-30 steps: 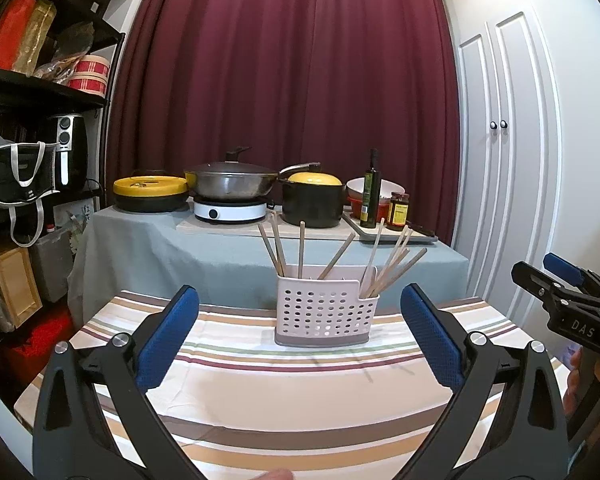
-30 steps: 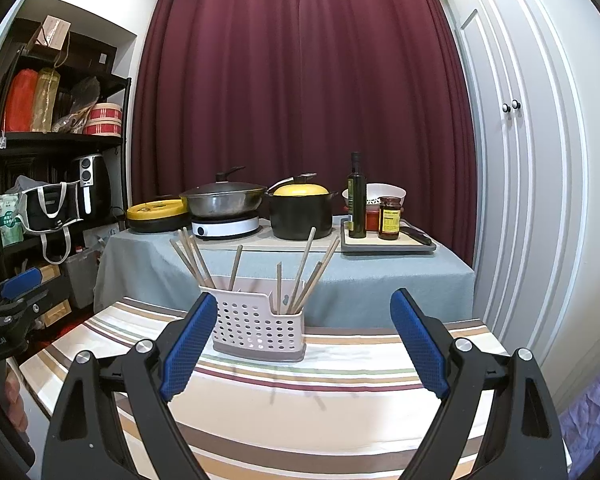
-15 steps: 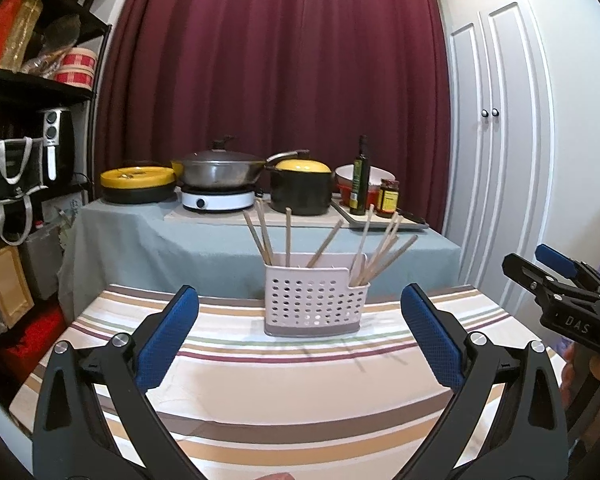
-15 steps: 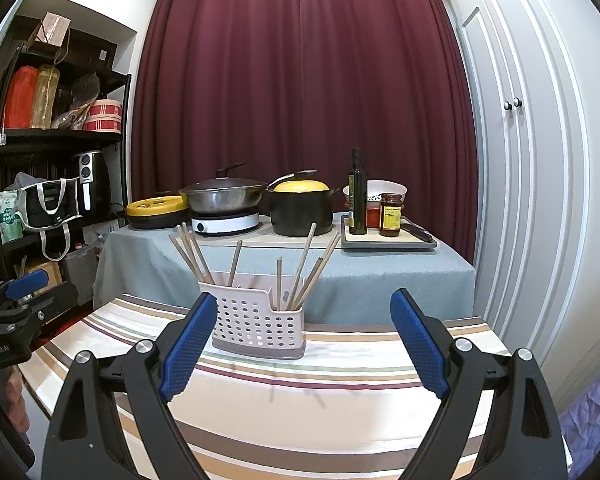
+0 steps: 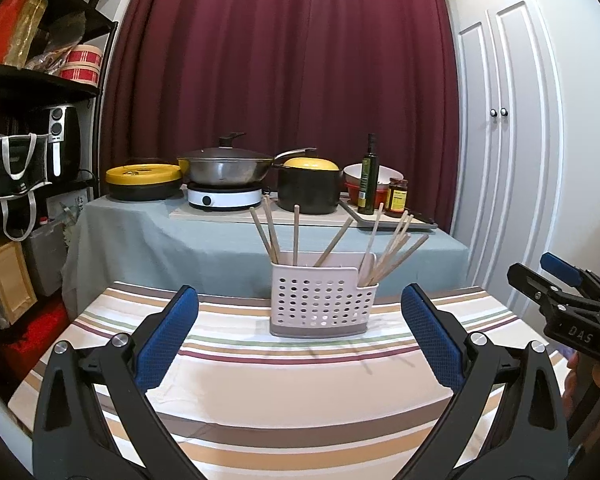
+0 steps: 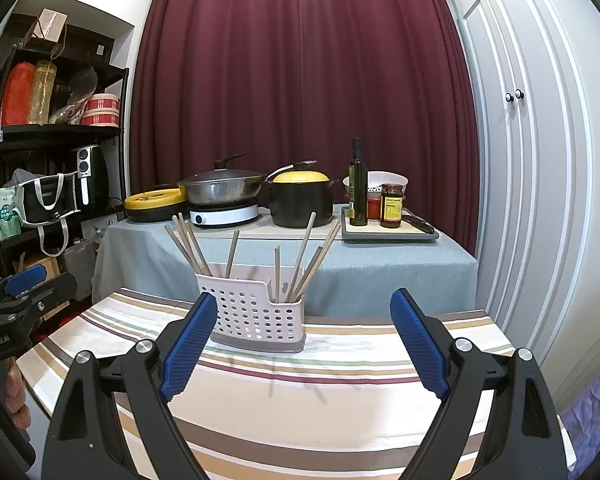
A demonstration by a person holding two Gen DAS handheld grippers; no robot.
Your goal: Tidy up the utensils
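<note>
**Both grippers held wide over striped table, caddy untouched**

Landmark: white perforated plastic utensil caddy (image 5: 323,303), grey base, standing upright on the table covered with a striped cloth (image 5: 284,392) in cream, tan, brown and maroon bands.

Wooden chopsticks (image 5: 384,248) stand in the caddy, leaning at mixed angles. Left wrist view: a few sticks in the caddy's left part, a tighter bunch fanning out of its right compartment. Right wrist view shows the same split, sticks (image 6: 188,246) clustered at the caddy's left end and more toward its right.

Left gripper (image 5: 300,338), black frame with blue textured pads: jaws spread wide, nothing between them. It sits on the near side of the caddy, well apart from it, above the cloth.

Right gripper (image 6: 302,344), same build: jaws spread wide, nothing held. Also on the near side of the caddy, and not touching it.

Each gripper shows at the edge of the other's view, to either side of the caddy; a hand (image 6: 14,396) grips the left handle.

Behind the caddy: a second table draped in grey-blue cloth (image 5: 220,248), carrying a lidded steel wok on a white induction hob (image 5: 224,196), a black pot with a yellow lid (image 5: 309,188), and a dark green oil bottle (image 5: 368,176). Maroon curtain (image 5: 284,60) behind that.
</note>
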